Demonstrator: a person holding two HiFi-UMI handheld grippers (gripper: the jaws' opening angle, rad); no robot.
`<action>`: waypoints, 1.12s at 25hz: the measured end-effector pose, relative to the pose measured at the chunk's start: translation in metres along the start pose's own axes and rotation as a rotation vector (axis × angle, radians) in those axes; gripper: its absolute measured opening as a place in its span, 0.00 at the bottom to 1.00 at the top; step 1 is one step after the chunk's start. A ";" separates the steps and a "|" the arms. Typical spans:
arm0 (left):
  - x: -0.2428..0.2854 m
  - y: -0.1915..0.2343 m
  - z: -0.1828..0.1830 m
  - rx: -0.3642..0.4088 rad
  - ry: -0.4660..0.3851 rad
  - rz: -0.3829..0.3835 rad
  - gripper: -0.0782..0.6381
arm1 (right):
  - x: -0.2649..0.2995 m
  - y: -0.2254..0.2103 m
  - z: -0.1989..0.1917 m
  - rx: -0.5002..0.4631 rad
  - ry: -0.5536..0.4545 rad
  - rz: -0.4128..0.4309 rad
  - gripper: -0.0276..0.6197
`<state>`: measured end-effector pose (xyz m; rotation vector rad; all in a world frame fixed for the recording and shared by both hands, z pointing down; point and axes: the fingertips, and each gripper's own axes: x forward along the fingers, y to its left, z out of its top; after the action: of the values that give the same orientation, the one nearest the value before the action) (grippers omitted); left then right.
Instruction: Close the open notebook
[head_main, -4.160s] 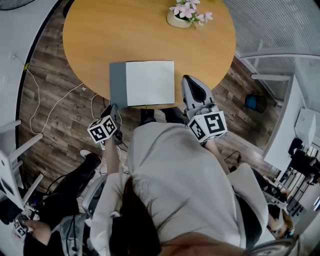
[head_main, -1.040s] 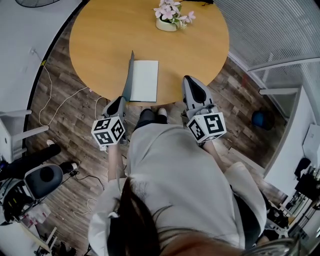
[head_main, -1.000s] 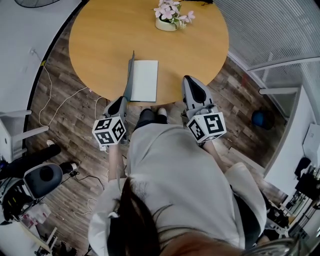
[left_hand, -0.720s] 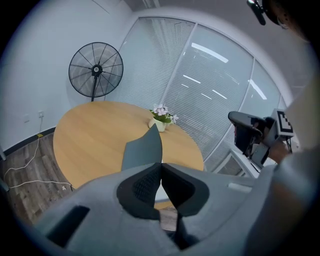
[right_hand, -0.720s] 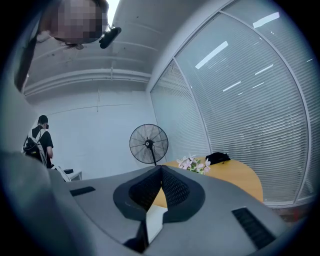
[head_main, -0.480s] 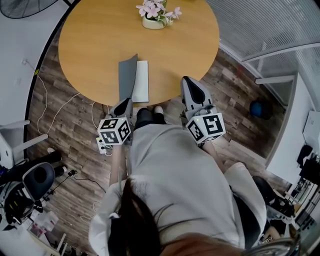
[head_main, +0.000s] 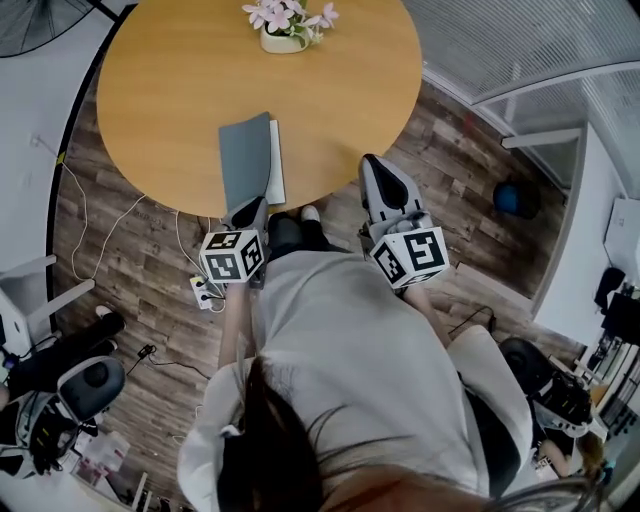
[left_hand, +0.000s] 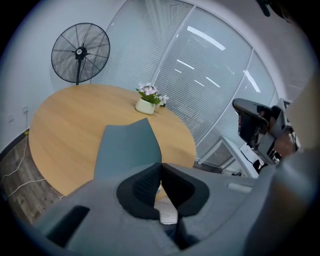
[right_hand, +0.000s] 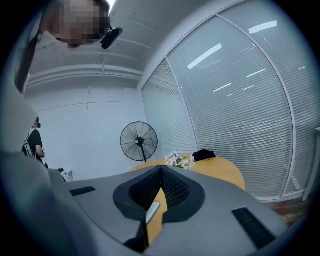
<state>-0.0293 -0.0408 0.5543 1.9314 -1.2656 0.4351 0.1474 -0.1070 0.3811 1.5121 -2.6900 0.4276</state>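
Left tool (head_main: 249, 213) clenched, nearer; grey-covered notebook (head_main: 244, 160) just above it in frame, long axis vertical, cover not yet flat. Right tool (head_main: 378, 178) clenched, empty.

A grey-covered notebook (head_main: 245, 160) lay near the round wooden surface's (head_main: 170, 70) front edge, cover tilted over its white pages (head_main: 275, 178), almost shut.

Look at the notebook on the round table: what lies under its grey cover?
Only a narrow strip of white page shows along the right edge of the grey cover; the rest of the pages are hidden beneath it.
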 end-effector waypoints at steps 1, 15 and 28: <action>0.003 0.000 -0.001 -0.002 0.012 -0.001 0.14 | 0.000 -0.001 -0.001 -0.004 0.005 0.001 0.05; 0.040 -0.007 -0.021 0.006 0.144 -0.058 0.14 | 0.006 -0.002 -0.022 0.006 0.083 -0.008 0.05; 0.071 -0.008 -0.046 0.024 0.256 -0.089 0.14 | 0.012 0.015 -0.046 0.025 0.143 0.007 0.05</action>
<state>0.0149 -0.0482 0.6266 1.8753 -1.0098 0.6315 0.1231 -0.0982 0.4241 1.4202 -2.5911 0.5484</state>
